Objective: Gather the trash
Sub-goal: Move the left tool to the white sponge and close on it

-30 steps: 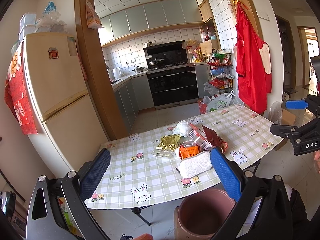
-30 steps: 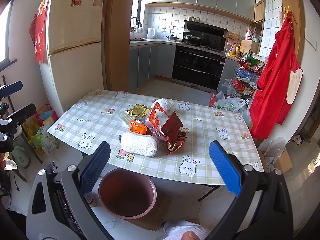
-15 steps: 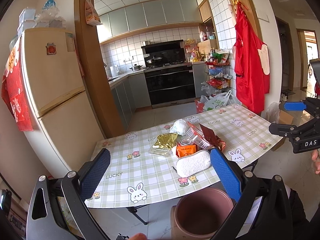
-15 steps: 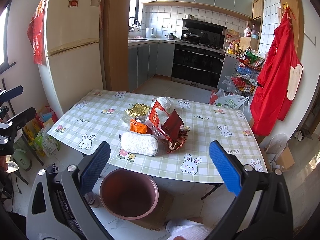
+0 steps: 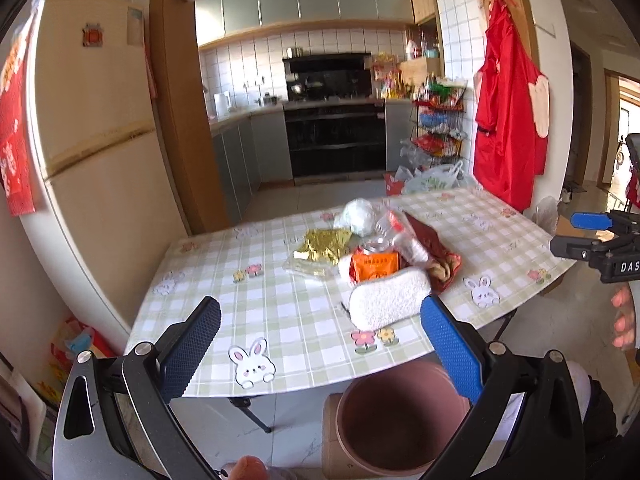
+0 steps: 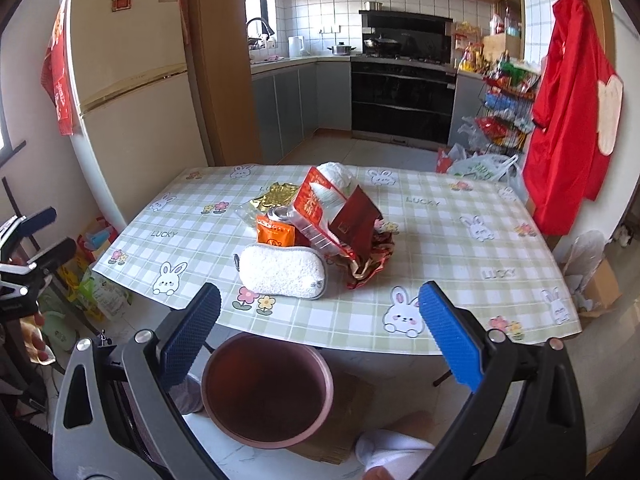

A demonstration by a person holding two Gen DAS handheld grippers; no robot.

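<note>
Ahead, the trash pile sits mid-surface on the checked tablecloth: gold foil wrapper, orange packet, red bags and a crumpled white wad. A white sponge lies nearest the edge, its long axis running left-right, in front of the rest. The pink bin stands on the floor below the surface edge. Left gripper and right gripper both hover spread wide, holding nothing.
</note>
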